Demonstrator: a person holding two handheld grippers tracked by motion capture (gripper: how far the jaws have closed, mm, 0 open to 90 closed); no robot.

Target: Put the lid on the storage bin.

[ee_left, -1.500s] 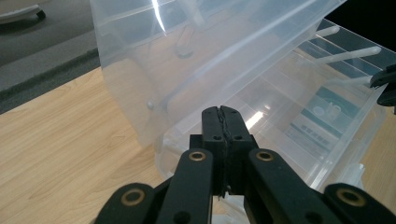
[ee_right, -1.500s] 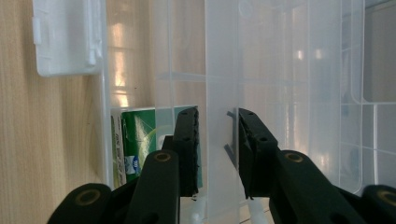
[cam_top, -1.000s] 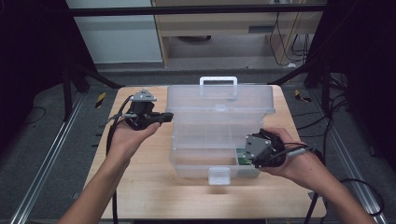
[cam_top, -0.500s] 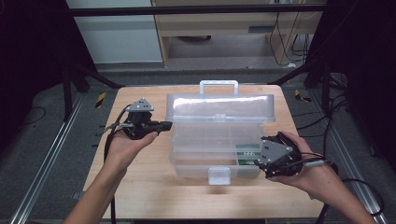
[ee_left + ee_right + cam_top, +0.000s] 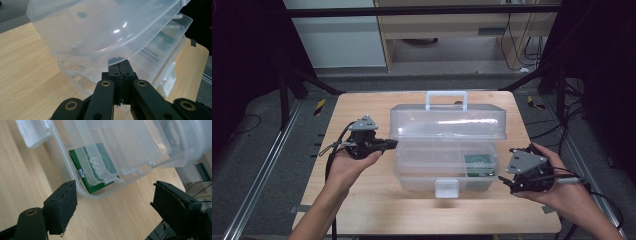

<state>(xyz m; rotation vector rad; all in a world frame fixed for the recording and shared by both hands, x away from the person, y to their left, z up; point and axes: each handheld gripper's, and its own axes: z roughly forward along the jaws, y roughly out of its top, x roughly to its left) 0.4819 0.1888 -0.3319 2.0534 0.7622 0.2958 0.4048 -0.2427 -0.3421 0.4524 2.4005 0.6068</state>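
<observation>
High view: the clear plastic toolbox [image 5: 447,145] sits mid-table [image 5: 362,210], lid partly raised; the left gripper [image 5: 388,145] is at its left edge, the right gripper [image 5: 507,182] just off its right front corner.

Left gripper view: jaws pressed together under the lid's rim [image 5: 100,56] — nothing between them.

Right gripper view: jaws spread wide, beside the box's corner, near a green packet [image 5: 86,166] inside.
</observation>
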